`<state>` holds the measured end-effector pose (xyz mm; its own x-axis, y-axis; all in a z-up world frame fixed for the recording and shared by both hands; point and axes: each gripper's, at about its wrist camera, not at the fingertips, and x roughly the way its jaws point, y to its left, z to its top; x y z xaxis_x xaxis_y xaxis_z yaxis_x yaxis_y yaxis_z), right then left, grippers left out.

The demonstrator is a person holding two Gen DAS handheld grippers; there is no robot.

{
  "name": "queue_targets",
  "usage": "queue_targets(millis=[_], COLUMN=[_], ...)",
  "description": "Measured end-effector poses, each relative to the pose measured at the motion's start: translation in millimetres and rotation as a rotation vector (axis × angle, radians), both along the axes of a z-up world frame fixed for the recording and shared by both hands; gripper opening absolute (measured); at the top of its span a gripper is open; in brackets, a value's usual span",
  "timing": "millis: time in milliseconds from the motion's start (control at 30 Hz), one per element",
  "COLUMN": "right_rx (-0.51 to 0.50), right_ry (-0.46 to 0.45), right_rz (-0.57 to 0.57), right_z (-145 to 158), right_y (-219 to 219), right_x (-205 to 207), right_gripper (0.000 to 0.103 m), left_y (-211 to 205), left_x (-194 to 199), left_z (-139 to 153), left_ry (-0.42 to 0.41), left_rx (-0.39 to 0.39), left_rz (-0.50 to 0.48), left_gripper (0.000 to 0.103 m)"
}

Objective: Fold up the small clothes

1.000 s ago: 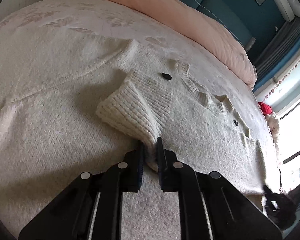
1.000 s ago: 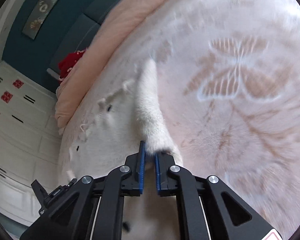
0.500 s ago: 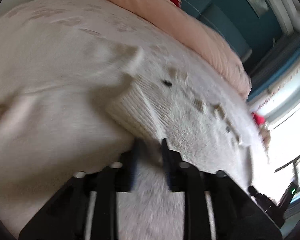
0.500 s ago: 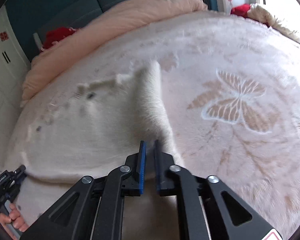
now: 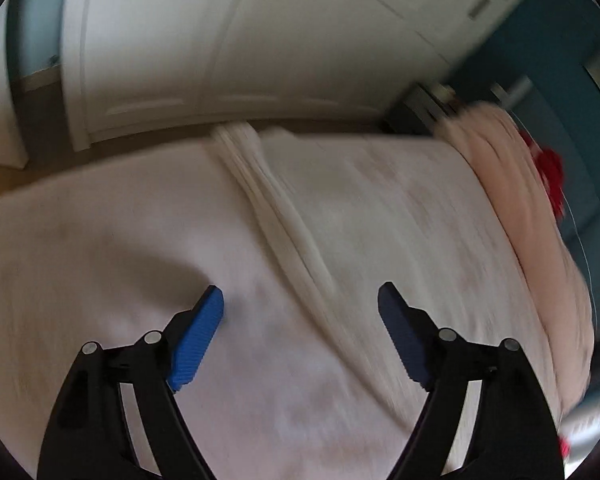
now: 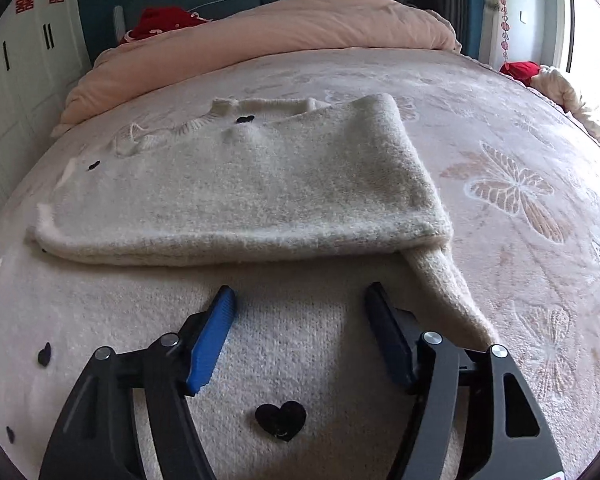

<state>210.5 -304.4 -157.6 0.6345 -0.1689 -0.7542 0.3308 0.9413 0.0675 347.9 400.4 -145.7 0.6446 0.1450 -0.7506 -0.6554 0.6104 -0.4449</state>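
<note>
A cream knit sweater (image 6: 236, 188) with small black hearts lies on the bed, its upper part folded down over the body, with the fold edge running across the middle. My right gripper (image 6: 300, 300) is open and empty, just above the sweater's lower part, near a black heart (image 6: 281, 420). My left gripper (image 5: 300, 300) is open and empty; its view is blurred. A ribbed cream strip of the sweater (image 5: 276, 216) runs from between its fingers toward the bed's far edge.
The bed has a pale pink blanket with butterfly patterns (image 6: 512, 192). A peach duvet (image 6: 284, 36) lies bunched at the head, with a red item (image 6: 160, 20) behind it. White wardrobe doors (image 5: 228, 40) stand beyond the bed edge. Another red item and cream cloth (image 6: 540, 76) sit at right.
Both grippers let go of the sweater and opened wide. The sweater's top part now lies folded over its body. The left gripper swung round to face the wardrobe.
</note>
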Motion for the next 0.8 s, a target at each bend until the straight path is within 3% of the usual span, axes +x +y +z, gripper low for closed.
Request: queue_targets(millis=[67, 100, 133, 200, 300, 400, 500, 600, 667, 700, 733, 800], right_rx=[-0.013, -0.018, -0.019, -0.02, -0.018, -0.008, 0.002, 0.019, 0.031, 0.038, 0.05, 0.071], right_ry=[0.001, 0.001, 0.001, -0.002, -0.01, -0.018, -0.021, -0.026, -0.029, -0.03, -0.031, -0.032], right_rz=[-0.002, -0.002, -0.002, -0.002, -0.003, -0.002, -0.002, 0.001, 0.005, 0.008, 0.013, 0.026], right_z=[-2, -3, -2, -4, -3, -3, -2, -1, -1, -1, 0, 1], right_y=[2, 3, 1, 1, 1, 0, -1, -3, -5, -6, -7, -8], right_x=[3, 3, 3, 3, 2, 0, 0, -2, -2, -2, -2, -2], right_gripper=[0.068, 0.068, 0.069, 0.07, 0.07, 0.07, 0.07, 0.071, 0.072, 0.072, 0.074, 0.077], left_y=[7, 7, 6, -1, -54, -158, -266, -357, -415, -439, -448, -453], left_x=[14, 23, 35, 39, 43, 42, 32, 22, 8, -2, -12, -32], left_z=[0, -1, -3, 9, 62, 127, 153, 137, 102, 75, 57, 25], left_ry=[0.008, 0.015, 0.041, 0.007, -0.131, -0.284, -0.351, -0.311, -0.206, -0.13, -0.084, -0.016], left_rx=[0.041, 0.051, 0.04, 0.041, 0.139, 0.187, 0.149, 0.104, 0.108, 0.111, 0.112, 0.122], left_rz=[0.002, -0.024, -0.058, -0.068, -0.216, -0.462, -0.695, -0.867, -0.96, -0.993, -0.999, -0.963], left_gripper=[0.058, 0.027, 0.009, 0.008, 0.008, 0.008, 0.008, 0.01, 0.015, 0.021, 0.035, 0.043])
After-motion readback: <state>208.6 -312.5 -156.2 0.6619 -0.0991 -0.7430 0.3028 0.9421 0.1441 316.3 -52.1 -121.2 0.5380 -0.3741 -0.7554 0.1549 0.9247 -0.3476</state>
